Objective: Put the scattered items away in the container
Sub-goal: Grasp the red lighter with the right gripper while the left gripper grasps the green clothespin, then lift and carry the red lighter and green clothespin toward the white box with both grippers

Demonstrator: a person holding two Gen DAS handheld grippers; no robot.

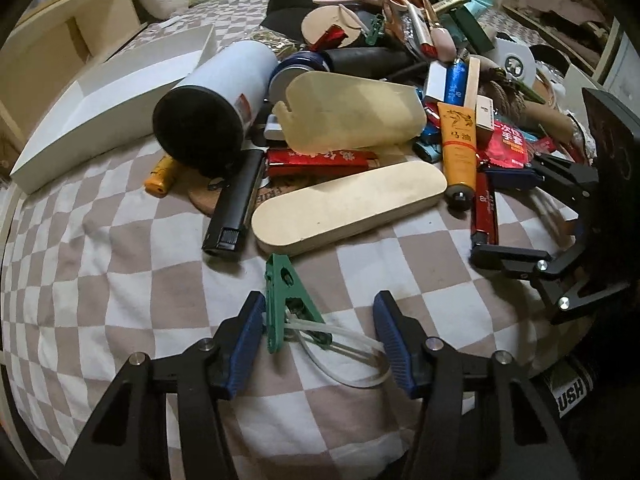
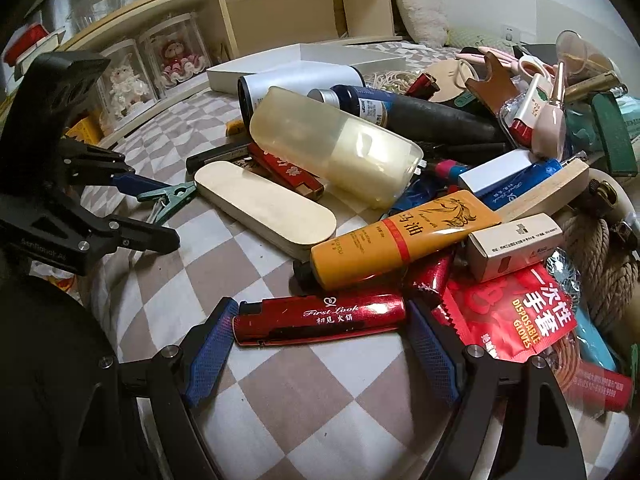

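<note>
white box (image 1: 100,96) sits at the bed's far left edge, looks empty. my left gripper (image 1: 320,340) is spread wide around the green clip (image 1: 286,300), gripping nothing; i'd centre before closing, mind the cord. right gripper (image 2: 320,344) gapes around the red lighter (image 2: 320,320), pads not touching; i'd close squarely across it.

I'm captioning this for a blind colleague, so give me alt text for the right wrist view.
The open right gripper straddles a red lighter lying on a checkered cloth, at the near edge of a heap of clutter including an orange tube and a disposable gloves packet. The white box sits behind the heap.
</note>
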